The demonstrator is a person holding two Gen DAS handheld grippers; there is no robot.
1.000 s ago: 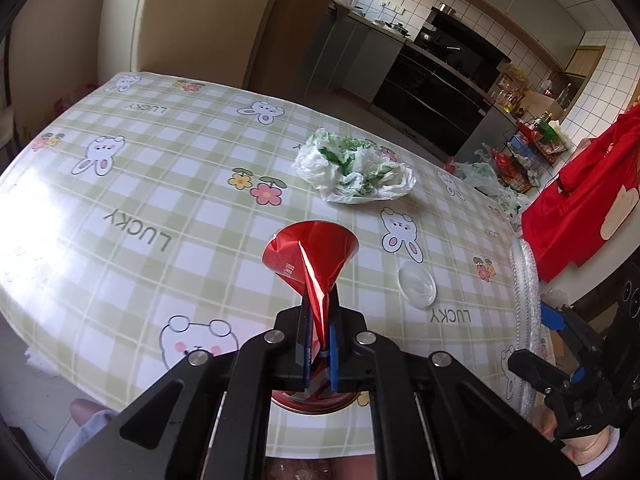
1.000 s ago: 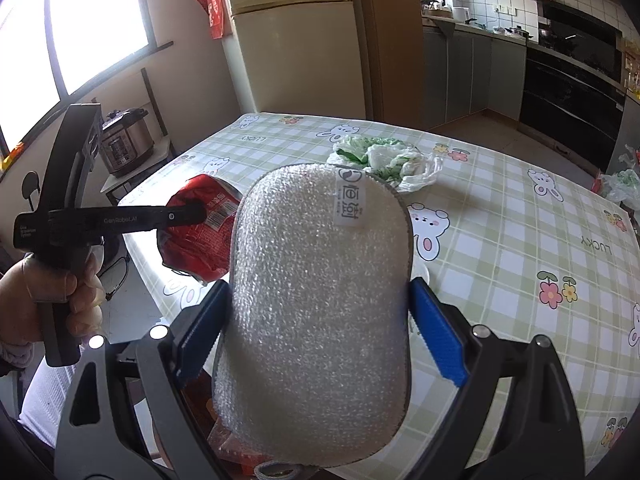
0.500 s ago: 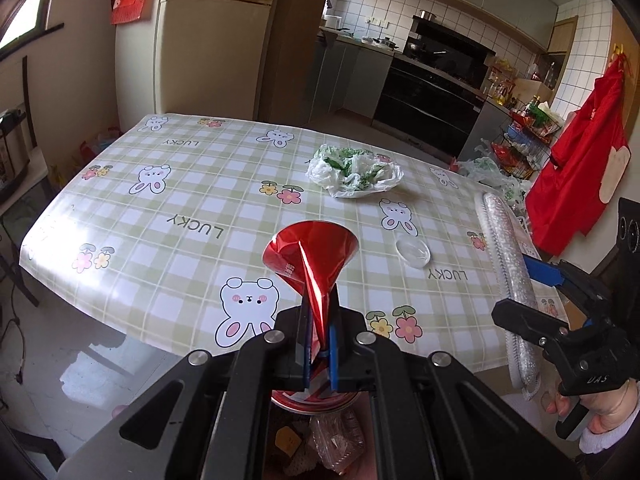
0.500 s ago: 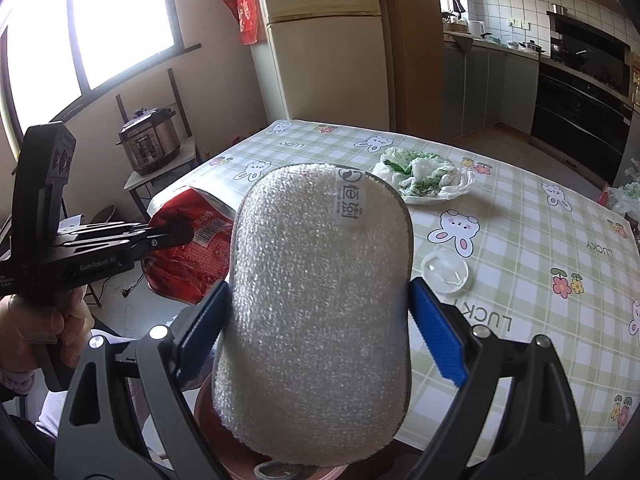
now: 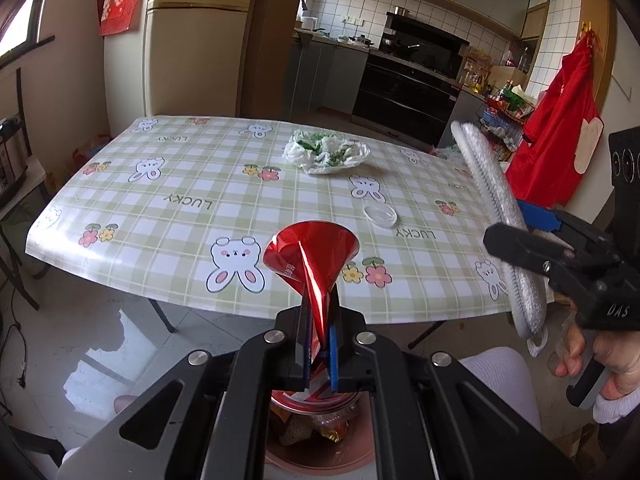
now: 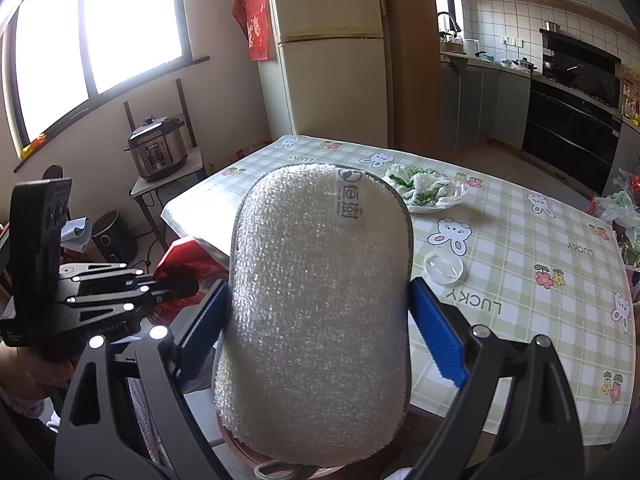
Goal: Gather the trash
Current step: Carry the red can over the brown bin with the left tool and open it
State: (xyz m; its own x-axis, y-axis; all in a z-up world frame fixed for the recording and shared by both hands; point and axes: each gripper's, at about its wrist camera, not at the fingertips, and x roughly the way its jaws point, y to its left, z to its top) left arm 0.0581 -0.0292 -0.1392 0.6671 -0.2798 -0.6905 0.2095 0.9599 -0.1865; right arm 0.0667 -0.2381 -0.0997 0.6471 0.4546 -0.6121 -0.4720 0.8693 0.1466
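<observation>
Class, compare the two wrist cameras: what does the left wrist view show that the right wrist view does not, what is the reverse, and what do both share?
Only the left wrist view shows the red apron and the trash in the pink bin. Only the right wrist view shows the window and the pressure cooker. Both show the table, the plastic bag of greens, the clear lid, the red wrapper and the scrubbing pad.

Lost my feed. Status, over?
Left gripper shut on red wrapper, above trash bin. Right gripper shut on scrub pad. Nothing blocking.
</observation>
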